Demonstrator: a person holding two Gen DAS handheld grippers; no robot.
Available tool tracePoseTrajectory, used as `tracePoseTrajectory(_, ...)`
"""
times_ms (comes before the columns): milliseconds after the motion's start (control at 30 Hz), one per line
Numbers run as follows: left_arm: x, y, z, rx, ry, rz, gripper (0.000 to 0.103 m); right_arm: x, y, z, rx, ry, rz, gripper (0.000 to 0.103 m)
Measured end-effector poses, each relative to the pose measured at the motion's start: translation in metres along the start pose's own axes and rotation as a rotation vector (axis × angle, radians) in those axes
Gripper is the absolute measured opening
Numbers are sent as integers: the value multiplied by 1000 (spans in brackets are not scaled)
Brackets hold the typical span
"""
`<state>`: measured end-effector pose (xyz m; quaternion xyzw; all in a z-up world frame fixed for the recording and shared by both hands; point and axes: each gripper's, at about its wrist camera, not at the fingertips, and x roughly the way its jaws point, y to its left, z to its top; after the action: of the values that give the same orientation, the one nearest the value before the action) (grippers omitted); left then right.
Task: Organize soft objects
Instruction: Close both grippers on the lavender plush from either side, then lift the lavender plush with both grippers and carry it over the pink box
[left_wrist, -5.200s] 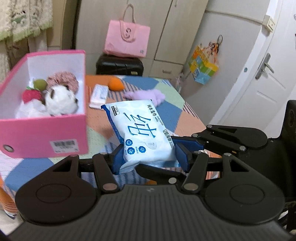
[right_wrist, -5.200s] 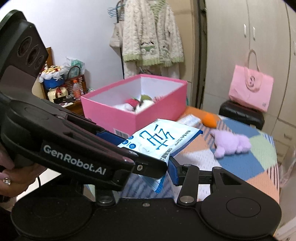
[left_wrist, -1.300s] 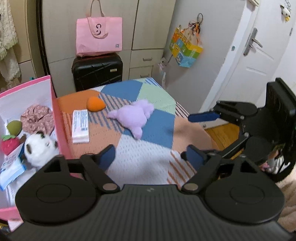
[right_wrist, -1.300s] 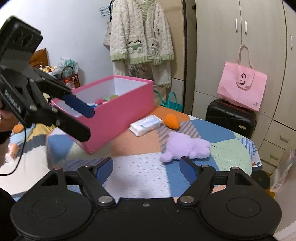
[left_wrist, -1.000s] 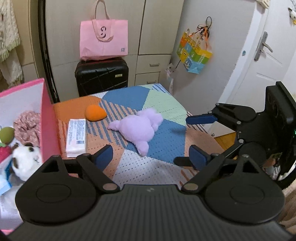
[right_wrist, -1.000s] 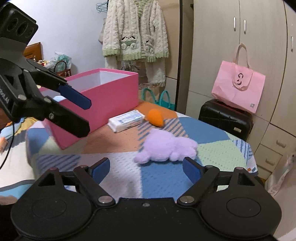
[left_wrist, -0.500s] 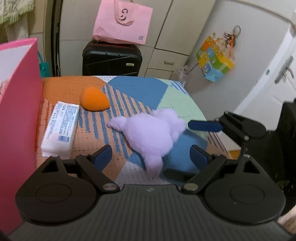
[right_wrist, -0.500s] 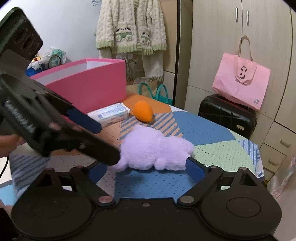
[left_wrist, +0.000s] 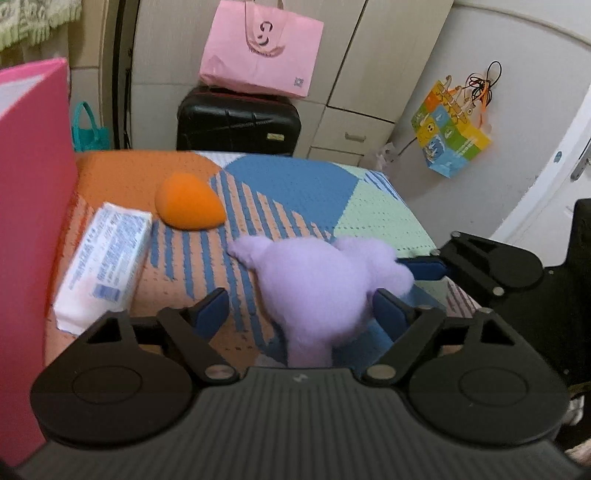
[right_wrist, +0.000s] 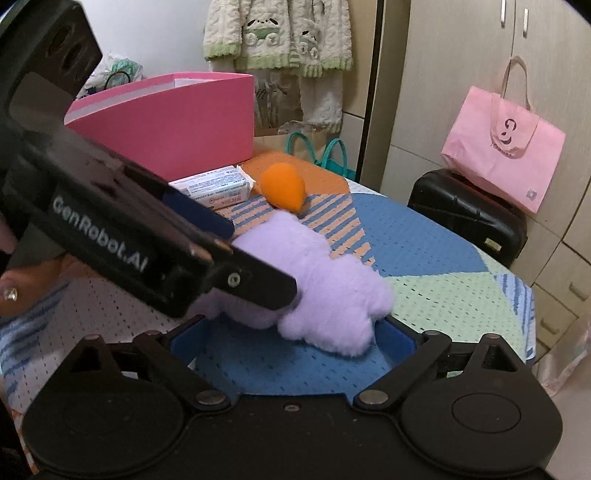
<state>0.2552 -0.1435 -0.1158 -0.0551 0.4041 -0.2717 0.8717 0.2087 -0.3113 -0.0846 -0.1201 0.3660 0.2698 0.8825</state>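
While "GenRobot.AI" reads on the left gripper (right_wrist: 255, 236), its fingers are closing around the purple plush (left_wrist: 317, 291); the right gripper (right_wrist: 291, 338) is opening, empty.

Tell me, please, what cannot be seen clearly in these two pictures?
- Inside of the pink box: hidden by its own walls in both views.
- Purple plush toy: its lower part is behind the left claw body in the left wrist view; in the right wrist view the left claw's arm covers part of it.
- Print on the white tissue pack: blurred, too small to read.
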Motion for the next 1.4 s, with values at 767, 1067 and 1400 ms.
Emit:
tracePoseTrajectory(767,-19,-19,-16,-4,50,-45,49,-17,26,-1,118,-49,-86,93)
tracePoseTrajectory(1067,-43,-26,-31,-12,92,-67,49,-35,48,-8,140,-44,-90,93)
tracePoseTrajectory(1400,-80,-35,-51,2,128,-100,49,-65,83,-16,146,-32,-107,93)
